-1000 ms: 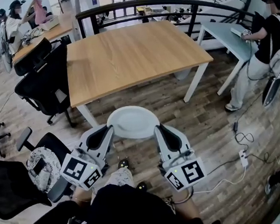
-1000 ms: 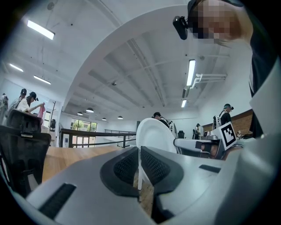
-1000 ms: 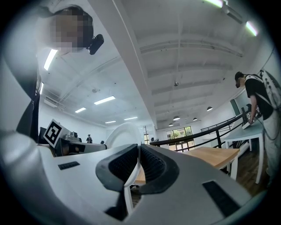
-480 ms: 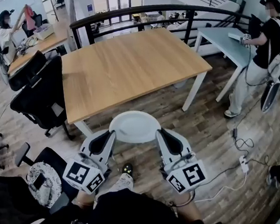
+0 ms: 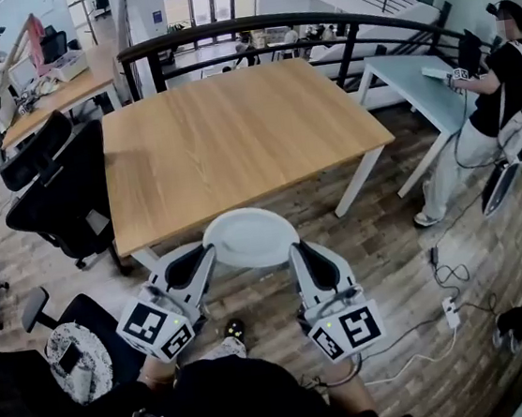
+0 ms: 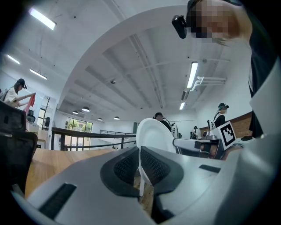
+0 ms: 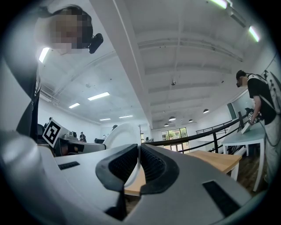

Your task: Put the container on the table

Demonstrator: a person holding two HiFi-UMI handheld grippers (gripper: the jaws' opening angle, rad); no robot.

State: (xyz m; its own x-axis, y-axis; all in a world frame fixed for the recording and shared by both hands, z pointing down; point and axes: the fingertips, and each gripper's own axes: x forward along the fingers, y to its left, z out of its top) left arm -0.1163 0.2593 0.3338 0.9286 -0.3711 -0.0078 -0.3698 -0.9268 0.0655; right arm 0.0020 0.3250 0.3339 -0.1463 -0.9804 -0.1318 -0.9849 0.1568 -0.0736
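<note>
A round white container (image 5: 249, 237), shallow like a plate, hangs in the air just off the near edge of the wooden table (image 5: 233, 131). My left gripper (image 5: 207, 250) is shut on its left rim and my right gripper (image 5: 294, 247) is shut on its right rim. In the left gripper view the white container (image 6: 153, 136) stands edge-on, its rim pinched between the dark pads (image 6: 127, 166). From the right gripper view the container (image 7: 120, 136) shows as a curved white rim beyond the pads (image 7: 153, 167), with the table (image 7: 215, 159) to the right.
Black office chairs (image 5: 57, 199) stand left of the table, another chair (image 5: 70, 344) near my left side. A black railing (image 5: 267, 27) runs behind the table. A person (image 5: 488, 99) stands at a pale desk (image 5: 421, 89) on the right. Cables and a power strip (image 5: 448, 312) lie on the wood floor.
The table has come nearer in the head view and the container now hangs at its near edge. Both grippers keep the same hold on the rim.
</note>
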